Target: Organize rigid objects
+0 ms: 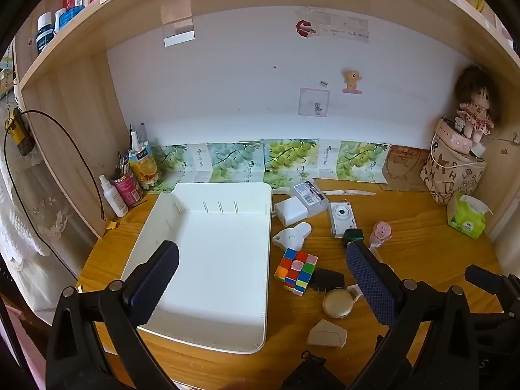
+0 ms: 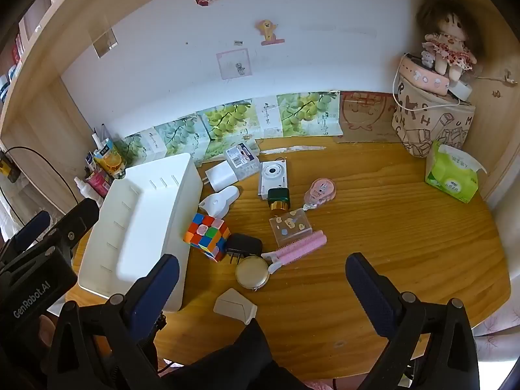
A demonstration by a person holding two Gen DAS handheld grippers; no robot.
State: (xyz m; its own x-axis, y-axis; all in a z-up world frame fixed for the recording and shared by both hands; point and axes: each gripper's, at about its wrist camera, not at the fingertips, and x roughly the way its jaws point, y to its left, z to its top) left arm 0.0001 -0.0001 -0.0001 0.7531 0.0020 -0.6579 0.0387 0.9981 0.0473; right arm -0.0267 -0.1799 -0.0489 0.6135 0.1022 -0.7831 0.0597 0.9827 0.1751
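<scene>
Left gripper (image 1: 261, 255): I am holding it above the near edge of the white bin (image 1: 227, 341), fingers (image 1: 156, 279) spread wide with nothing between them.
Right gripper (image 2: 261, 274): I am hovering it to the right of the bin's near corner, fingers (image 2: 370, 292) standing wide and gripping nothing — the bare counter (image 2: 390, 227) is showing between them.
White bin: it is sitting on the left side of the counter, and its floor is showing bare white.
Rubik's cube (image 2: 206, 235): it is lying just right of the bin's long wall, close to it; I cannot tell whether they touch.
Black plug adapter (image 2: 242, 247): it is resting right of the bin, against the cube's far side from the bin.
Round gold compact (image 2: 252, 273): it is lying right of the bin, just nearer me than the adapter.
Pink comb (image 2: 295, 247): it is lying right of the bin, its white end touching the compact.
White wedge (image 2: 235, 307): it is sitting just off the bin's near right corner.
White charger (image 2: 221, 175) and clear case (image 2: 242, 161): they are lying by the bin's far right corner, the case overlapping the charger.
White camera (image 2: 273, 177): it is lying right of the bin's far end — a green-and-gold bottle (image 2: 279, 200) is standing against it.
</scene>
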